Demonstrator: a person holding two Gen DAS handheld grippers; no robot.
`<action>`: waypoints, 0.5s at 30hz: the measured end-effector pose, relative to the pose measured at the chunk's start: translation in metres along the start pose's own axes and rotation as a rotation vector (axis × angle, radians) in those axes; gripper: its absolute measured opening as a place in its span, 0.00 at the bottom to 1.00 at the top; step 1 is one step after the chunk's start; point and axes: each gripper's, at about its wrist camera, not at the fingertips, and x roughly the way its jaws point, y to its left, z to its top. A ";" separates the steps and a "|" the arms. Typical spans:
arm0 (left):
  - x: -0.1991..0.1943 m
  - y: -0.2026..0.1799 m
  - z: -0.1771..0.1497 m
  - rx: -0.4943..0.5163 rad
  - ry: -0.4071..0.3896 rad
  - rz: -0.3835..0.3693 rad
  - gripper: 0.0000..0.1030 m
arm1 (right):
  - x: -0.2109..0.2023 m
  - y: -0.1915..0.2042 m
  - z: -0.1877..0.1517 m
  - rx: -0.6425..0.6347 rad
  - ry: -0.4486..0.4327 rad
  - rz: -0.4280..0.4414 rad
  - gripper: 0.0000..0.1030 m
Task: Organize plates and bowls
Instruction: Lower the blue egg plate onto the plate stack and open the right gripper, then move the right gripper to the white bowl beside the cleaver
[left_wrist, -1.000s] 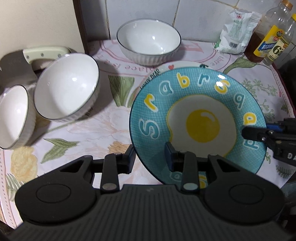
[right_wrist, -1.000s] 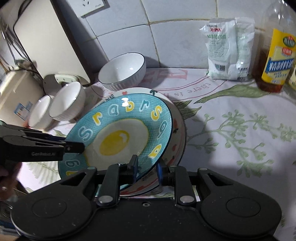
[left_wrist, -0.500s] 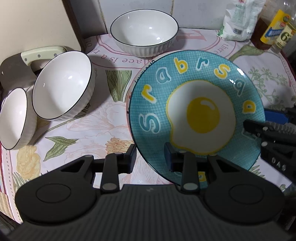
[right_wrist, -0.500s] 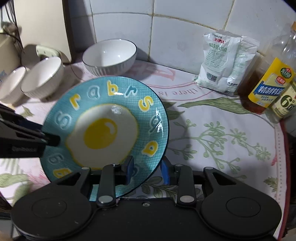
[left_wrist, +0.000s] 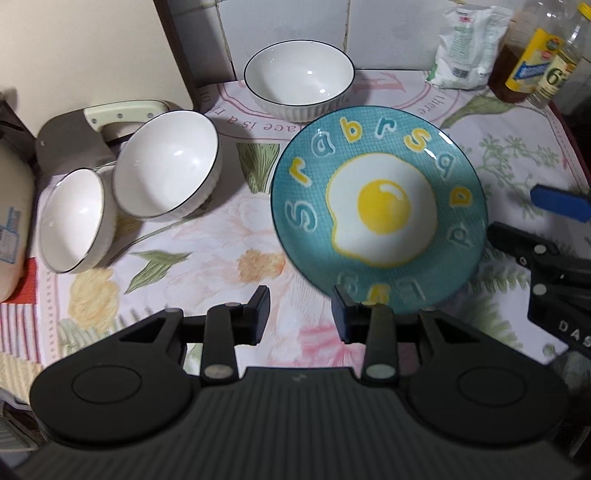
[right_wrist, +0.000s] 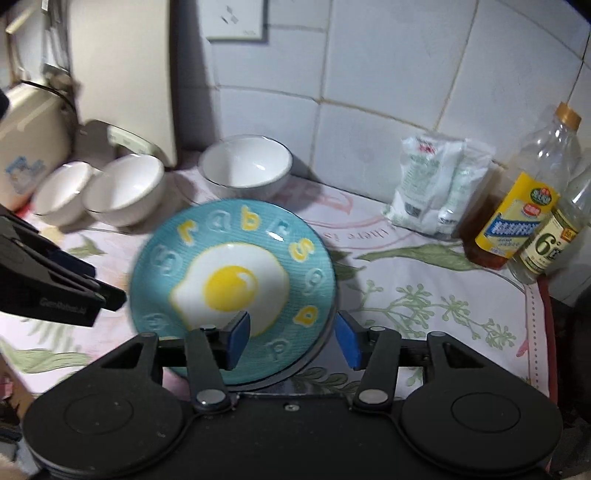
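Your blue plate (right_wrist: 236, 280) faces up, a little tilted. Your right gripper (right_wrist: 293, 338), just opening, stands wide around its rim; your left gripper (left_wrist: 299, 314) stands narrow, empty.

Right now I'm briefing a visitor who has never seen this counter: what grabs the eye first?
The teal fried-egg plate dominates, lying mid-cloth between the two grippers. Three white bowls follow: one upright by the tiled wall, two tipped at the left. Bottles and a white bag line the right wall.

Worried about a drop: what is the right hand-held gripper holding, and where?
Nothing. The right hand-held gripper has just been opening; its jaws straddle the plate rim untouched.
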 end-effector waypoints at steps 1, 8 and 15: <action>-0.006 0.001 -0.003 -0.001 0.002 0.000 0.36 | -0.006 0.001 0.000 -0.001 -0.010 0.013 0.62; -0.048 0.011 -0.027 -0.022 -0.023 0.018 0.40 | -0.046 0.010 0.001 -0.012 -0.075 0.088 0.66; -0.091 0.036 -0.046 -0.074 -0.087 0.027 0.47 | -0.085 0.028 0.007 -0.072 -0.165 0.151 0.69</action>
